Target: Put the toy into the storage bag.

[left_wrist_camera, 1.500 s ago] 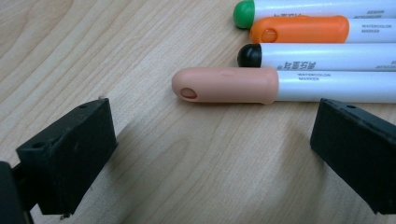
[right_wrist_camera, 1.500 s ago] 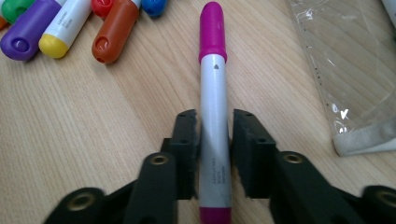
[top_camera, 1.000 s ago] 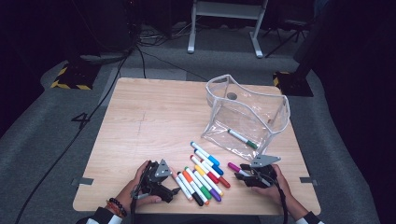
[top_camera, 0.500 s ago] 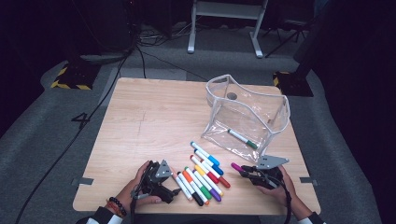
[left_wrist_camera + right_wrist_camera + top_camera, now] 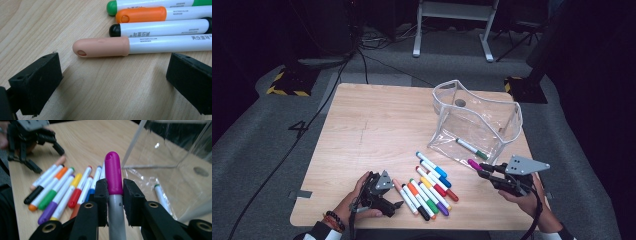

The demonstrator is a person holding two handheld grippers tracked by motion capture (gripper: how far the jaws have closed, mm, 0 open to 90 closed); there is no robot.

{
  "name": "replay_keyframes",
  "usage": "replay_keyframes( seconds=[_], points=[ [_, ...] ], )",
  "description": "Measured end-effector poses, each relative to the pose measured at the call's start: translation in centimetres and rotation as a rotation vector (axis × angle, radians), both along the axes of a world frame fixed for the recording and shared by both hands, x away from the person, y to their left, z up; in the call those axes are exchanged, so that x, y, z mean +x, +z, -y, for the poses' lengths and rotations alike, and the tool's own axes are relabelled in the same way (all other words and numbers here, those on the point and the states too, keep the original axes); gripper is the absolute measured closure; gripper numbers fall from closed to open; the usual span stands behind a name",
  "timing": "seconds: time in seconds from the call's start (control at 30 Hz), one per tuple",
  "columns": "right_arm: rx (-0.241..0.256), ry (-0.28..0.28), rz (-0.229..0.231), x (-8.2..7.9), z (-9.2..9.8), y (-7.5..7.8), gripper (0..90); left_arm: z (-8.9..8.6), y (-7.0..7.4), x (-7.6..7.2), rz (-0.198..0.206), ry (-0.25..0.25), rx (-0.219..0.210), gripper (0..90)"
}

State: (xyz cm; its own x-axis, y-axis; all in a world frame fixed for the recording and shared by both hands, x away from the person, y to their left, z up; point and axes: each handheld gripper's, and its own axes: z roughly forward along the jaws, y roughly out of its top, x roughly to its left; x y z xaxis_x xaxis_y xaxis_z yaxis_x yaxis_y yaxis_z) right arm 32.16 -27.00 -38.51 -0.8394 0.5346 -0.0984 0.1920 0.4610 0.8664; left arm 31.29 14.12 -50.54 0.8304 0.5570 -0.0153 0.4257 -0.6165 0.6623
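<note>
My right gripper (image 5: 113, 191) (image 5: 484, 170) is shut on a magenta-capped marker (image 5: 113, 173) (image 5: 474, 164), held just off the table in front of the clear plastic pouch (image 5: 477, 122) (image 5: 175, 160). A green-capped marker (image 5: 472, 148) (image 5: 161, 196) lies inside the pouch. Several coloured markers (image 5: 429, 187) (image 5: 62, 190) lie in a row on the table between my hands. My left gripper (image 5: 396, 205) (image 5: 112, 75) rests low on the table, open, its jaws on either side of bare wood just short of the peach-capped marker (image 5: 120, 46).
The wooden table (image 5: 377, 125) has free room at the back left. The pouch stands open-topped at the right rear. A black cable (image 5: 307, 130) runs over the grey floor at the left, and a white stand (image 5: 452, 25) sits beyond the table.
My right gripper has moved right and slightly up with the magenta marker, toward the pouch's front. The left gripper has stayed in place.
</note>
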Motion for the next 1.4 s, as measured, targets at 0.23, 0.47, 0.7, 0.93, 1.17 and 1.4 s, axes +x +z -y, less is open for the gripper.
replay_keyframes(
  seconds=[0.23,0.47,0.7,0.93,1.17,1.4],
  points=[
    [0.033,0.021,0.028,1.9,-0.7,4.8,74.6,-0.2,0.0,0.0,-0.002,0.004,0.001,0.4],
    [-0.009,-0.029,0.105,4.1,-1.1,9.3,74.6,-0.2,0.0,0.0,-0.002,0.004,-0.001,0.4],
    [-0.052,-0.093,0.102,7.6,-0.8,12.0,74.6,-0.2,0.0,0.0,-0.002,0.004,-0.001,0.4],
    [-0.077,-0.141,0.036,11.5,-0.6,11.3,74.6,-0.2,0.0,0.0,-0.003,0.004,0.000,0.4],
    [-0.145,-0.178,-0.046,14.3,-1.1,9.5,74.6,-0.2,0.0,0.0,-0.003,0.002,-0.001,0.3],
    [-0.230,-0.227,-0.119,16.2,-1.3,8.1,74.6,-0.2,0.0,0.0,-0.004,0.001,0.000,0.3]
  ],
)
